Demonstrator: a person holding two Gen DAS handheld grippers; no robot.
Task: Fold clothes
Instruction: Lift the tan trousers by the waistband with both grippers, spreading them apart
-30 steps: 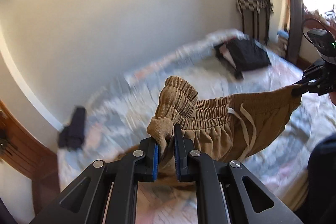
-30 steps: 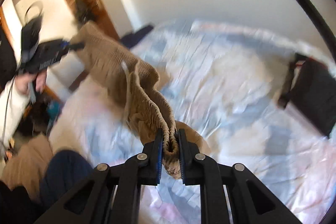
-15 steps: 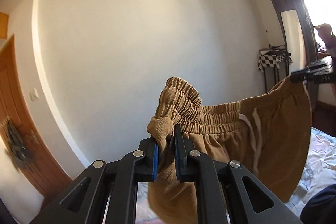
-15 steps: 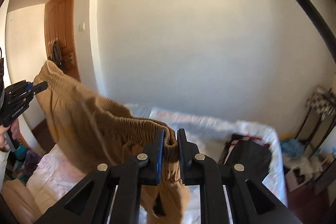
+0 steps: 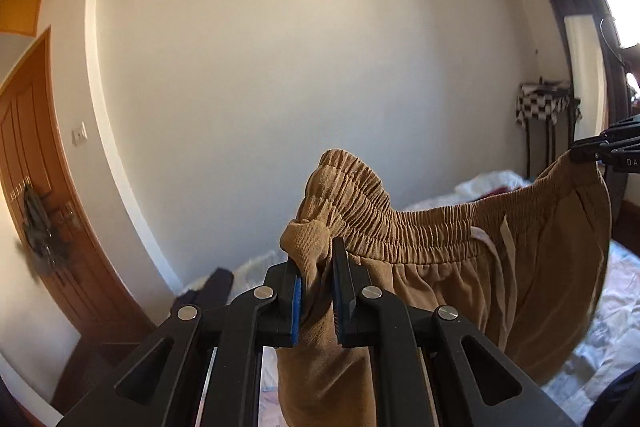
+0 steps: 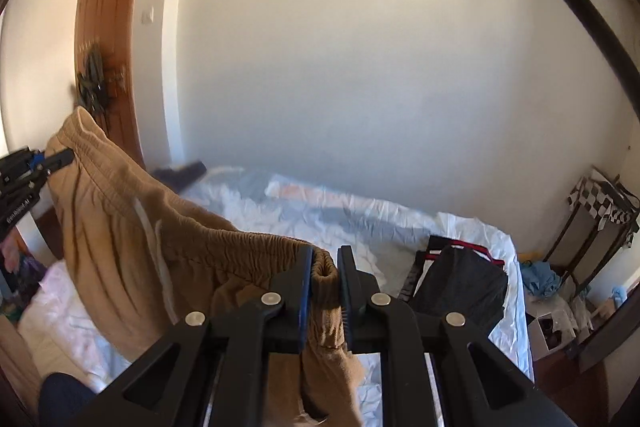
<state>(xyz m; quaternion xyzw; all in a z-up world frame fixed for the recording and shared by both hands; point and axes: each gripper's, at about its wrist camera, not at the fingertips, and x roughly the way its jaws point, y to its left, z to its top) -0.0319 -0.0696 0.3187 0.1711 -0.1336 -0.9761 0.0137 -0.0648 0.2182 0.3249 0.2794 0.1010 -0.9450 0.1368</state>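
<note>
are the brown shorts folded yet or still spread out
Spread out, not folded: the brown shorts hang in the air above the bed, waistband stretched between the left gripper and right gripper.

Matt ribbed cloth — tan shorts (image 5: 460,267)

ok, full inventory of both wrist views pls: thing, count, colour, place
brown shorts: 1, tan, white drawstring, hanging above the bed by the waistband between both tongs
bed: 1, white and pale blue sheet, against the far wall
folded dark garment: 1, black with red and white trim, right side of bed
dark item: 1, black, far left end of bed; cannot tell what it is
door: 1, orange wood, left wall, dark things hung on it
side table: 1, checkered cloth on top, right corner
left tongs: 1, black with blue pads, shut on one waistband end
right tongs: 1, black, shut on the other waistband end
</note>
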